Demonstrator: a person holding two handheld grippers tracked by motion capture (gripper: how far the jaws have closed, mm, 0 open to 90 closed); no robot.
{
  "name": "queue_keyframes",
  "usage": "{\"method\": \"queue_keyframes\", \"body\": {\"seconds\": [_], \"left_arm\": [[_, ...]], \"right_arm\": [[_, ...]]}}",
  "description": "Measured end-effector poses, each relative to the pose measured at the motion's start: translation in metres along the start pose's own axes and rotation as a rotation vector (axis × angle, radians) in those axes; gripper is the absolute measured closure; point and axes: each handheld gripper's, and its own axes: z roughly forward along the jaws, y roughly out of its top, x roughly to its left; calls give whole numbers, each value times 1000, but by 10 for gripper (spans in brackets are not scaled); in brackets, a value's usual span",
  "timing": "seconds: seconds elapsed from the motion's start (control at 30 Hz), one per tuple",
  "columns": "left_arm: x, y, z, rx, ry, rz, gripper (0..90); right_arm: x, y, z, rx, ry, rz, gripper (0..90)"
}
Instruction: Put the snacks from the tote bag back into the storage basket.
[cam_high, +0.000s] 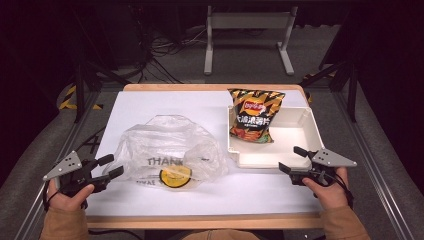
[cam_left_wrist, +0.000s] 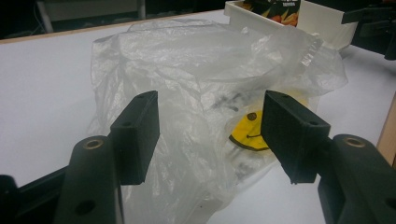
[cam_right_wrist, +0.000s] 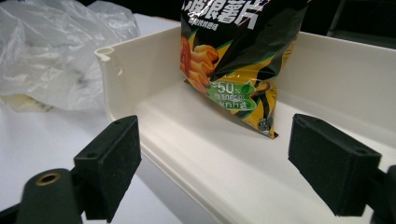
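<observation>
Crumpled clear plastic bag w/ yellow smiley print lies near table's front-left; left tongs & right tongs both open, empty.

Left black hand-held gripper low at near left, jaws wide apart, gripped in left hand. Right black hand-held gripper at near right, jaws parted, clasped in right hand; tan sleeves behind.

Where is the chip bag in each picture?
High view: the black-and-orange foil chip bag leans in the cream plastic tray, right of centre.
Left gripper view: its bottom edge at the top.
Right gripper view: top centre.
Shared landmark: the crumpled clear plastic bag.
</observation>
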Motion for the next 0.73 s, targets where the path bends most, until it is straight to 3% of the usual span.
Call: {"method": "queue_keyframes", "body": {"seconds": [0.1, 0.27, 0.37, 0.5, 0.73], "left_arm": [[0, -2, 2, 9, 0, 8, 384], [2, -5, 3, 19, 4, 2, 385], [4, -7, 5, 27, 12, 3, 384], [7, -10, 7, 30, 17, -17, 384], [8, -11, 7, 30, 16, -19, 382]], "right_arm": [[0, -9, 1, -20, 14, 38, 191], [1, -16, 5, 33, -26, 3, 203], [3, -15, 6, 31, -65, -18, 221], [0, -14, 6, 18, -63, 0, 221], [0, -13, 5, 9, -53, 6, 214]]}}
